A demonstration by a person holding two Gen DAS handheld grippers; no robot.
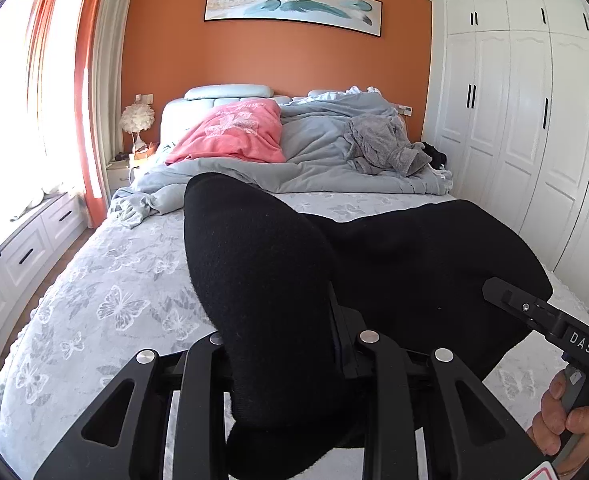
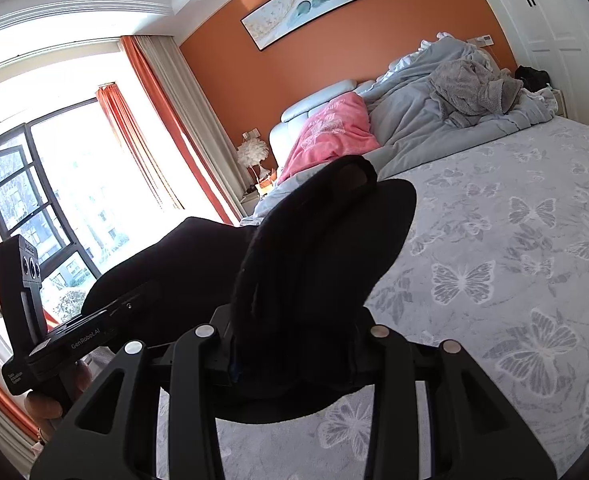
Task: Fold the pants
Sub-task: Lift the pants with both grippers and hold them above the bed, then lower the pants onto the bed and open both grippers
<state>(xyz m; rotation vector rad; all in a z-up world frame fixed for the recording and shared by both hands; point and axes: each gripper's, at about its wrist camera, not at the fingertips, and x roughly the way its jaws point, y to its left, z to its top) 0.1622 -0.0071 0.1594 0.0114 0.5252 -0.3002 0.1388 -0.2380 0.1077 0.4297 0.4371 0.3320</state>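
Left wrist view shows us the black knitted pants [image 1: 278, 264] lifted above the bed, one thick fold of the cloth bunched between the fingers of our left hand-held gripper [image 1: 294, 360] and rising in front of the lens. The jaws stand only a little apart, closed on that fold, and the cloth hides the fingertips themselves. From there the pants stretch across to the right, where they meet our right hand-held gripper [image 1: 506, 296], which comes in from the lower right edge with our hand [image 1: 566, 420] wrapped around its handle.

In the right wrist view, we see the same pants [image 2: 318, 264] pinched in the narrow gap of the right hand-held gripper [image 2: 294, 344], a fold standing upright between the fingers, the rest sagging below and trailing left toward the left hand-held gripper [image 2: 126, 304]. Both grippers hold the garment clear of the mattress.

Below the pants lies the bed, covered by a pale grey sheet printed with butterflies [image 1: 114, 304]. Farther back sit a rumpled grey duvet [image 1: 318, 152], a pink towel-like cloth [image 1: 238, 132] over a pillow, and a crumpled grey garment [image 1: 386, 148]. Behind them stand an orange wall [image 1: 278, 64] with a long framed feather painting [image 1: 294, 6], white wardrobe doors [image 1: 526, 120] to the right, and orange curtains [image 1: 88, 92] by a bright window on the left.
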